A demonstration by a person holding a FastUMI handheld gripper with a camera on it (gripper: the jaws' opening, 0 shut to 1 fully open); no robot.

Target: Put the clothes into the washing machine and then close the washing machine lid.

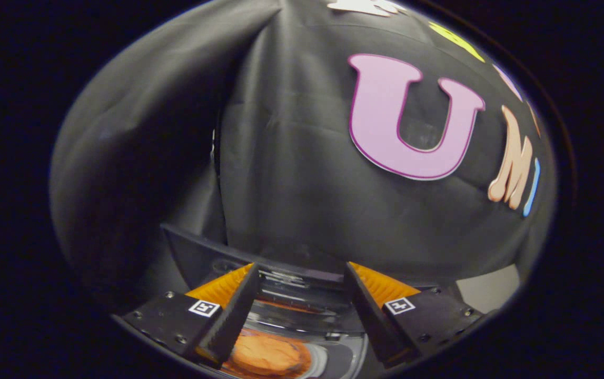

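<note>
- The gripper (299, 273) hangs with fingers spread, holding nothing.
- Between and below them lies orange clothing (267, 355) inside the washing machine (196, 252), its lid raised.

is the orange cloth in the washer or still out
In: the orange cloth lies inside the washer's tub, below and between the open gripper fingers, which hold nothing.

The gripper (299, 276) hides much of the washing machine lid (302, 316); the orange clothes (267, 355) below are partly blocked and cut off.
</note>
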